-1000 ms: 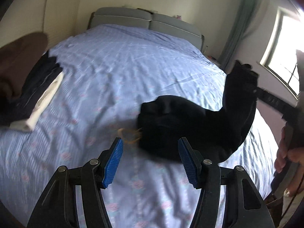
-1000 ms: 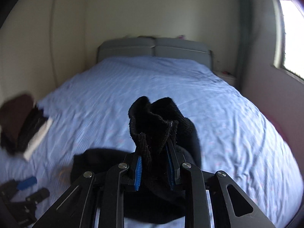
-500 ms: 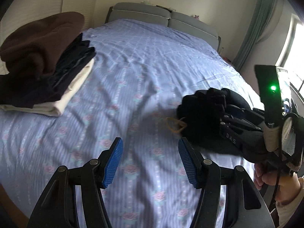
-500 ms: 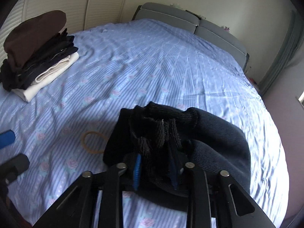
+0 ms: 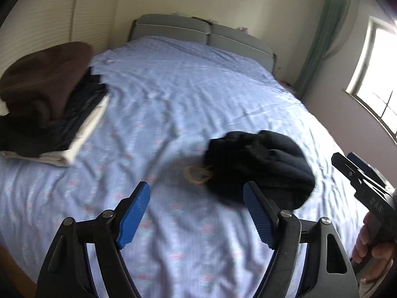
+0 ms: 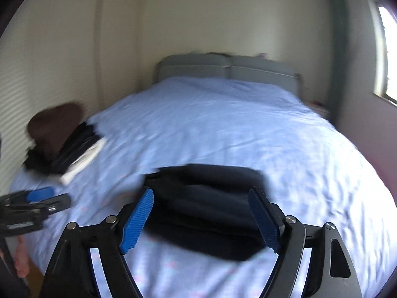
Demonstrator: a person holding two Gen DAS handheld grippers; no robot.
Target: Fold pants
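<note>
Released by the right claw (image 6: 201, 219), black pants (image 5: 258, 166) lie bunched.

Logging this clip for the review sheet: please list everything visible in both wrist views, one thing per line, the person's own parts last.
pants: one, black, bunched on the bed, ahead of both claws, held by neither
hair tie: one, tan loop, on the sheet at the pants' left edge
clothes stack: one pile, brown on top, then dark, then cream, at the bed's left side
bed sheet: one, pale blue with small flowers, covers the bed
headboard: one, grey, two cushions, at the far wall
curtain: one, green, beside the window
window: one, bright, right wall
left claw: open, blue pads, empty
right claw: open, blue pads, empty
hand: one, gripping the right claw's handle
</note>
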